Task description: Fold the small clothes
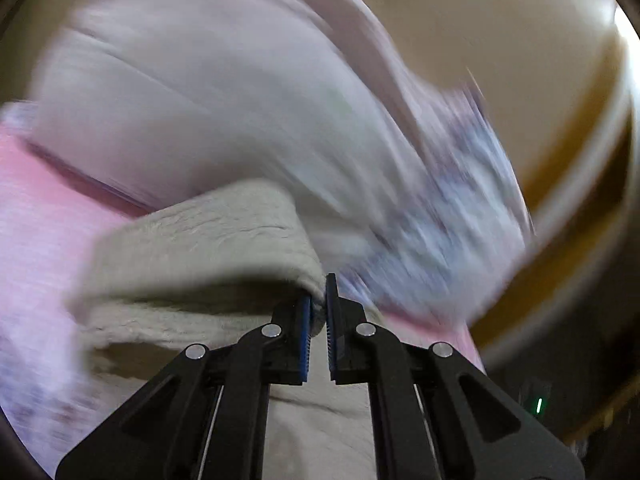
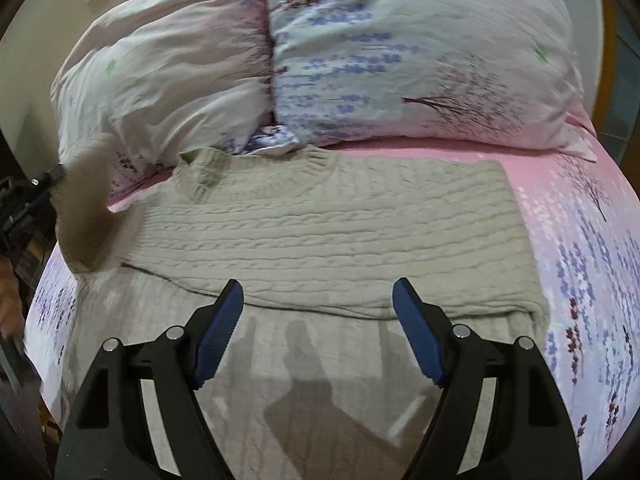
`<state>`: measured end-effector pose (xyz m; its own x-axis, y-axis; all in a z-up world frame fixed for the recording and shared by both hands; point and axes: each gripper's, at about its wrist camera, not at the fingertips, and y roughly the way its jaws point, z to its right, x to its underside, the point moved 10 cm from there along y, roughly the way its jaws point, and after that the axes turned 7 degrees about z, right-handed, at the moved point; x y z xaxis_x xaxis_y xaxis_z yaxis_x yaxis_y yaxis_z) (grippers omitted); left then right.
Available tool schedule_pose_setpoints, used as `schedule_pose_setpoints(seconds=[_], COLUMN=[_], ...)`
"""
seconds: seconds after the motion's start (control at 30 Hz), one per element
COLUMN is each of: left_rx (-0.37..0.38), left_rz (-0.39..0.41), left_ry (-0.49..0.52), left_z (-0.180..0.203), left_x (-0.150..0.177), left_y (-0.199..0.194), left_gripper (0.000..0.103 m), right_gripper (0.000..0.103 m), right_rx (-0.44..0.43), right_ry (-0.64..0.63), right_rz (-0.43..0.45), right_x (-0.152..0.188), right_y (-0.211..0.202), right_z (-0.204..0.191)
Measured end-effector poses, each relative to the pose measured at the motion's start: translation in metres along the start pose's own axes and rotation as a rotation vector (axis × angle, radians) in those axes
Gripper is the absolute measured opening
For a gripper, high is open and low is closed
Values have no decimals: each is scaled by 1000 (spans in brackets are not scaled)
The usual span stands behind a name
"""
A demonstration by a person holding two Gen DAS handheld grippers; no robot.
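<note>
A beige cable-knit sweater (image 2: 328, 224) lies flat across the bed, one part folded over its lower body. At its left side a blurred beige sleeve (image 2: 86, 216) is lifted off the bed. My left gripper (image 1: 318, 308) is shut on that sleeve's knitted edge (image 1: 200, 240), which bunches up to the left of the jaws; the left wrist view is heavily motion-blurred. In the right wrist view the left gripper (image 2: 44, 180) shows only as a dark shape at the left edge. My right gripper (image 2: 318, 292) hovers open over the sweater's lower half, with nothing between its fingers.
Two puffy floral pillows (image 2: 400, 60) (image 2: 160, 72) lie along the head of the bed behind the sweater. A pink flower-print sheet (image 2: 580, 240) covers the mattress. The bed's left edge drops to dark furniture (image 2: 16, 216), where a person's hand (image 2: 8, 300) shows.
</note>
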<state>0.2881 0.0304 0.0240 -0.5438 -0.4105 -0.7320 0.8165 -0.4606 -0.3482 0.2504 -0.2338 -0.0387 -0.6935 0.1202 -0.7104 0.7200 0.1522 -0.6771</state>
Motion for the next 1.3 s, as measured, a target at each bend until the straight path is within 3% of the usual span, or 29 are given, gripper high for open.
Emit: schedule_pose_setpoints(seconds=[0.13,0.27,0.3,0.33,0.4,0.5,0.57,0.63,0.7,0.9,1.07,1.17,1.23,1.3], left_rx=[-35,-68,-57,-42,-34,-71,-167,-229,-257,-338,-368,-363,-356,-344], left_rz=[-222,-306,-312,-316,-301,-208,-136,-105,-66,-16,7,0,-7,-12], left_ry=[70,121,133,133,132,170,168,76,-41,-87,-73,-71,-68,-68], left_z=[21,18,18,19,14,-12,-48,-87,-119,-154,-161,-163,-161,-158], left_x=[74,102,101,99,88,57,31,15,3,-5,-7,-5,-4,-3], left_y=[54,60,53,47,27,-17,-43,-65,-87,-131,-150,-150,-146,-141], left_gripper=[6,8,16,38,69,70,67,55,52,52,55,59,59,59], right_gripper=[77,77,77,76,67,59,56,54,53,40,37,36,15,5], right_rx=[27,36,31,24,-15,-82,-142,-212,-265,-335,-321,-274,-227,-238], right_ry=[29,18,12,7,-26,-115,-207,-312,-406,-666,-684,-701,-682,-594], right_rz=[-2,7,15,24,58,102,129,149,156,61,-37,-48,-46,-48], right_x=[5,5,2,0,-9,-20,-27,-31,-32,-4,13,20,19,10], right_y=[-1,-4,-6,-8,-14,-21,-23,-20,-12,46,85,99,108,110], right_z=[19,23,21,18,2,-33,-72,-120,-162,-278,-309,-308,-303,-295])
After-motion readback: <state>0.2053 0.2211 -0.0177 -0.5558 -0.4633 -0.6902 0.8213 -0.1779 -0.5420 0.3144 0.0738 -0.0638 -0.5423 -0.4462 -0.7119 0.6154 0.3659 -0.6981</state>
